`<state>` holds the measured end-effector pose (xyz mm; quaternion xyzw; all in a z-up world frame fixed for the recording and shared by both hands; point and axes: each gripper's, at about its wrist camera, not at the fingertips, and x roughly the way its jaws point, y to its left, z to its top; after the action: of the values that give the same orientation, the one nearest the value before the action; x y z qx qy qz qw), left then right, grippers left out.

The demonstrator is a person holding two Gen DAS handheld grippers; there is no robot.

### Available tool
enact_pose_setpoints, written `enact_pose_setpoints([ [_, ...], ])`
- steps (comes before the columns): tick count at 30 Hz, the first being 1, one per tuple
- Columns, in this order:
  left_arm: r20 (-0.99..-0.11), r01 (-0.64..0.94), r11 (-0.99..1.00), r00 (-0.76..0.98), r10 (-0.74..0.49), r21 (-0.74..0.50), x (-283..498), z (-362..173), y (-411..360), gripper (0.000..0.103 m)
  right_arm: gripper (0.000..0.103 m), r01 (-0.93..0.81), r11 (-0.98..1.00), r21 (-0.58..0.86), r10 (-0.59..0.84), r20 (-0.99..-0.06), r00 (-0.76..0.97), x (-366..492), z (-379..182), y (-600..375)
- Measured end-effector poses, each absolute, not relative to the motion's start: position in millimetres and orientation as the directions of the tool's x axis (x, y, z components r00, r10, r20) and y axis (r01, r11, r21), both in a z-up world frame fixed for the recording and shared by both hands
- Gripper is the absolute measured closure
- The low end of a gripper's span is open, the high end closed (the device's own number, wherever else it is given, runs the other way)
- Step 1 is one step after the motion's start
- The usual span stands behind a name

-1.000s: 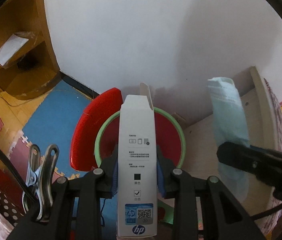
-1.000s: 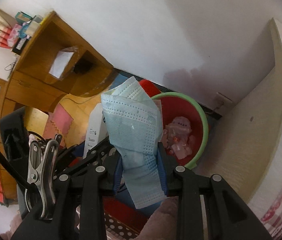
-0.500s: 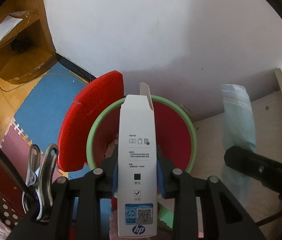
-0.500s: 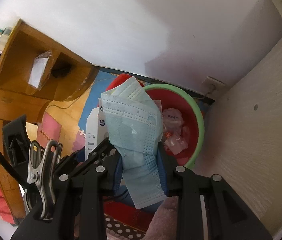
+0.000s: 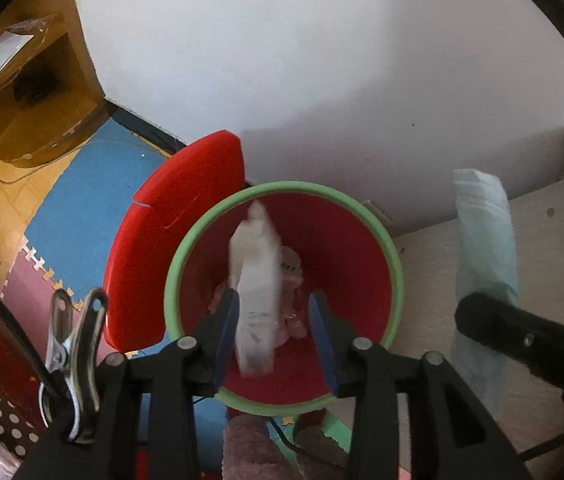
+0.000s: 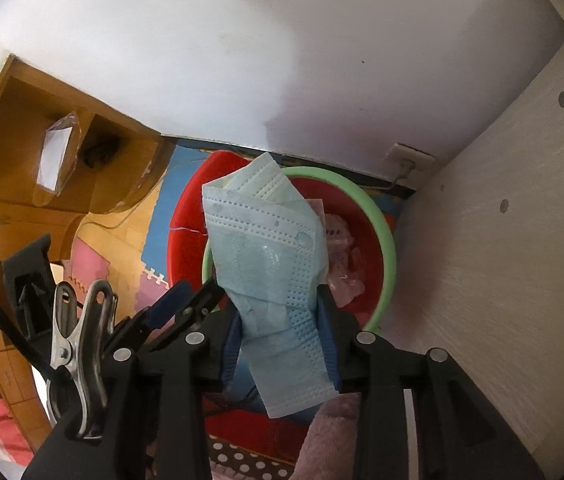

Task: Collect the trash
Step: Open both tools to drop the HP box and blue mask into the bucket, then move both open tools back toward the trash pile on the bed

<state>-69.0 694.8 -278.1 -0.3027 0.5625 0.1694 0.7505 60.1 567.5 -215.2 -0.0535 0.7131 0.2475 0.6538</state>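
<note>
The left gripper (image 5: pixel 274 336) has its jaws opening; the blurred white box (image 5: pixel 256 292) between them seems loose, above the red bin (image 5: pixel 362 256). The right gripper (image 6: pixel 280 344), jaws also opening, touches the blue face mask (image 6: pixel 270 264) on both sides.

Red bin (image 5: pixel 346 240) green-rimmed, pale blue mask (image 6: pixel 278 280), white box (image 5: pixel 256 292)

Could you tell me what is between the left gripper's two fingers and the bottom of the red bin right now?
In the left wrist view, a blurred white box hangs loose between the opening left gripper, over the red bin and the pale wrappers inside it.
</note>
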Motion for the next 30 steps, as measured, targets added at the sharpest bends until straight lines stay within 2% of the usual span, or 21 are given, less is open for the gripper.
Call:
enact_pose_setpoints([
  [6, -0.945, -0.621, 0.735, 0.316, -0.086, -0.274, -75, -274, 699, 0.059, 0.059, -0.41, 0.863, 0.295, 0.263, -0.956, -0.133, 60, -213, 569],
  [8, -0.945, -0.625, 0.732, 0.318, -0.079, -0.272, -77, -270, 699, 0.059, 0.052, -0.412, 0.861, 0.297, 0.269, -0.955, -0.127, 60, -212, 569],
  [11, -0.943, -0.623, 0.734, 0.325, -0.07, -0.269, -80, -264, 702, 0.059, 0.047, -0.416, 0.858, 0.301, 0.275, -0.954, -0.123, 60, -210, 569],
  [30, -0.932, -0.575, 0.777, 0.36, -0.041, -0.256, -103, -214, 688, 0.059, 0.046, -0.493, 0.811, 0.315, 0.339, -0.94, -0.044, 30, -155, 547],
])
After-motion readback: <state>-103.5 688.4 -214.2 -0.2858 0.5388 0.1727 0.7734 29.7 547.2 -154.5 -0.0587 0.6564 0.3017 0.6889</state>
